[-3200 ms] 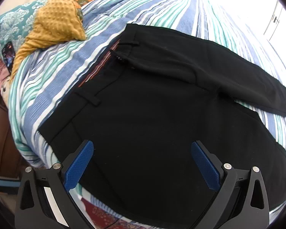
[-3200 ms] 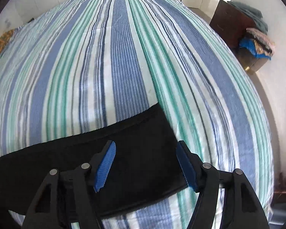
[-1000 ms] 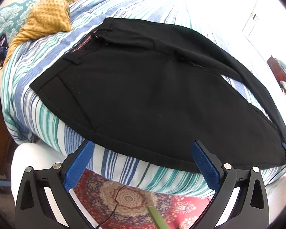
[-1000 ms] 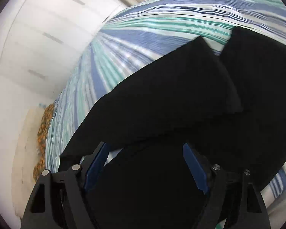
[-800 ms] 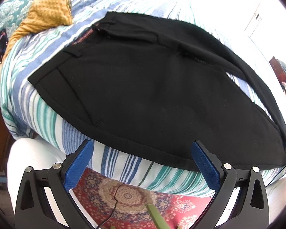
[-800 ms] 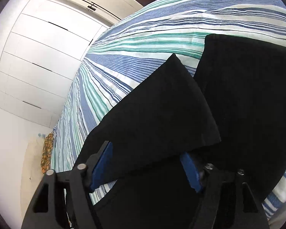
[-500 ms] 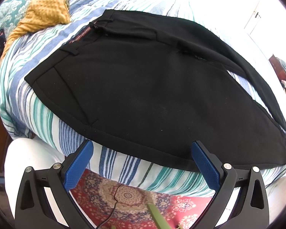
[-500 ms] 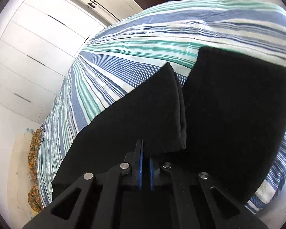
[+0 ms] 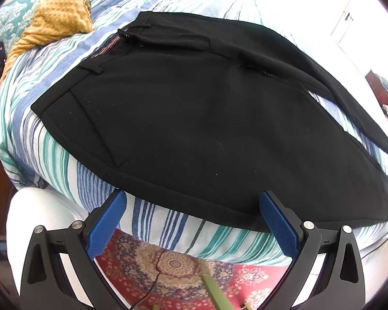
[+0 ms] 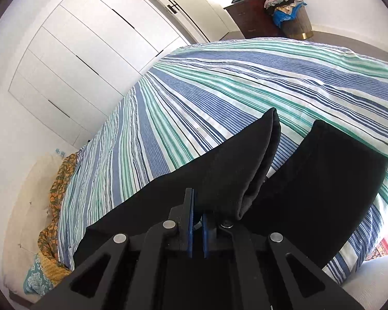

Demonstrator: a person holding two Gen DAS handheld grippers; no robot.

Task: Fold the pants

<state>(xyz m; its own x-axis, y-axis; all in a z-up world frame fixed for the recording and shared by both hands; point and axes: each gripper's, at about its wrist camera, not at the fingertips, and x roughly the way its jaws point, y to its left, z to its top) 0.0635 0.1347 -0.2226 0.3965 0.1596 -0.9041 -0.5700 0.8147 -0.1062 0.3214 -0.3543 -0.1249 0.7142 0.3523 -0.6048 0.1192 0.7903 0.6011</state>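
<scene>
Black pants (image 9: 194, 108) lie spread on the striped bed (image 9: 49, 152), waistband at the upper left, legs running off to the right. My left gripper (image 9: 191, 214) is open and empty, just off the bed's near edge below the pants' side seam. In the right wrist view my right gripper (image 10: 197, 206) is shut on the hem end of one pant leg (image 10: 235, 165) and holds it lifted above the bed. The other pant leg (image 10: 323, 180) lies flat to its right.
A mustard blanket (image 9: 57, 18) and patterned pillows lie at the head of the bed. A red patterned rug (image 9: 173, 266) covers the floor below the bed edge. White wardrobe doors (image 10: 90, 38) and a dark dresser (image 10: 256, 15) with clothes stand beyond the bed.
My right gripper closed on the pant leg hem and lifted it. My left gripper backed off the pants to the bed's near edge and stayed open.
</scene>
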